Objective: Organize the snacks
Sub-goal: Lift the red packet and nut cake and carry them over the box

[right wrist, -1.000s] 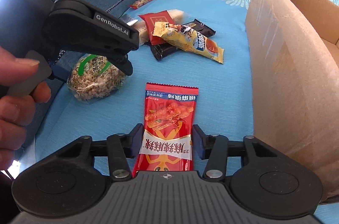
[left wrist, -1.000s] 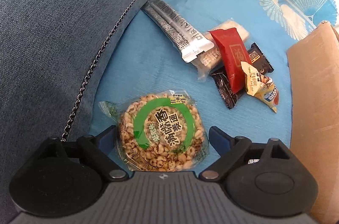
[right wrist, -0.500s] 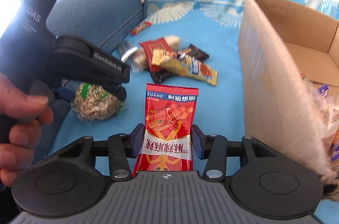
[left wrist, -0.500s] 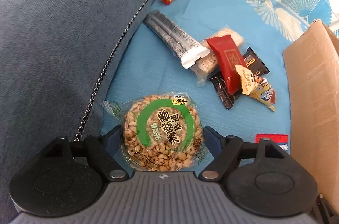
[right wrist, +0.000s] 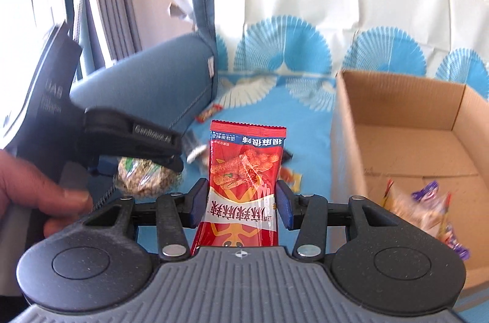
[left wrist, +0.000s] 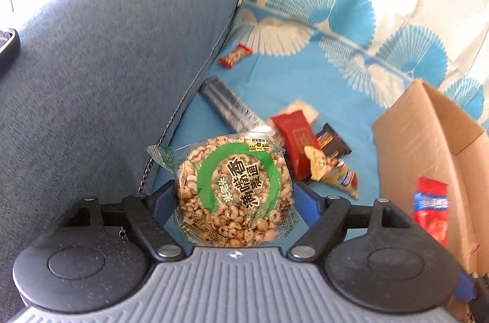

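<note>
Left wrist: L gripper (left wrist: 233, 194) clamps puffed-grain cake (left wrist: 233, 191). R gripper (right wrist: 243, 202) clamps red snack pack (right wrist: 244, 185), beside cardboard box (right wrist: 406, 139).

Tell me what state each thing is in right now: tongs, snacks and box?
Left tongs: shut on puffed rice cake.
Right tongs: shut on red snack packet.
Cardboard box: open, some snacks inside.
Snack pile: loose on blue cover.

The round puffed-grain cake (left wrist: 233, 191) sits in clear glossy film, the red snack packet (right wrist: 244, 185) in shiny printed plastic. The cardboard box (right wrist: 406, 145) is matt brown. The sofa arm (left wrist: 107, 78) is coarse woven cloth; the patterned cover (left wrist: 321, 48) looks smooth fabric.
</note>
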`<state>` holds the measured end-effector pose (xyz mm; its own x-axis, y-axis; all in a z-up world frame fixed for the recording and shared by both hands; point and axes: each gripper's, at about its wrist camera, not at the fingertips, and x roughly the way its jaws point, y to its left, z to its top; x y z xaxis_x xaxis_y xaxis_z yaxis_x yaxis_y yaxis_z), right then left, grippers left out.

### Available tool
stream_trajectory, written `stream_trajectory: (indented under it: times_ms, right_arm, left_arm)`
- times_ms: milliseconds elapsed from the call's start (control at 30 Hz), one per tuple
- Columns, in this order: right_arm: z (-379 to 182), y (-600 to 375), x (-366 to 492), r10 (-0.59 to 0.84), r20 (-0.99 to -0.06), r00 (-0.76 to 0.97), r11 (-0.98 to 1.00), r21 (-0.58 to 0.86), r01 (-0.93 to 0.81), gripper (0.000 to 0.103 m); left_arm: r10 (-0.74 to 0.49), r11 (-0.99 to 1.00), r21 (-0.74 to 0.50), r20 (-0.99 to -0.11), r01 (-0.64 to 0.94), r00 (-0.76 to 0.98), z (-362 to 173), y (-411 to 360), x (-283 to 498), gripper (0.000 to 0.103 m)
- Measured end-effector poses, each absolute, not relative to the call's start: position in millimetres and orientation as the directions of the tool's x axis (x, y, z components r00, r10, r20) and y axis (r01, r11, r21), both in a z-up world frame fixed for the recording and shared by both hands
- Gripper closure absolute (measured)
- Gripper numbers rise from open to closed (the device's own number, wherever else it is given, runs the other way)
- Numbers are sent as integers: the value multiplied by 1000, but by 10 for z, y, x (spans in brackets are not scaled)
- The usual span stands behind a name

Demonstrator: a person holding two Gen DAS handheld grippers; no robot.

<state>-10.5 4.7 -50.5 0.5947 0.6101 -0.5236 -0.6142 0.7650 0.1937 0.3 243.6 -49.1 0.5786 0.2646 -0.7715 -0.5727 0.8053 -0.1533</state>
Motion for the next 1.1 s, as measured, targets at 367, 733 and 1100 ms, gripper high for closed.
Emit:
stream_trajectory:
  times_ms: [367,733,1100]
  right_arm:
    - [-187,-306,32,591,-447,672,797,192,-573,54]
    - [245,-980,695,477,-347,807,877,136,-460,54]
    - [-41,-1486,933,368,-373,852,930,166,-329,54]
  left_arm:
    - [273,817,-176,-721,-549,637,-391,2371,38,19]
    - [273,853,-170,-660,-494,699,-280,2161,96,19]
    - [262,885,-171,-586,-433,767,-159,1851,268,19]
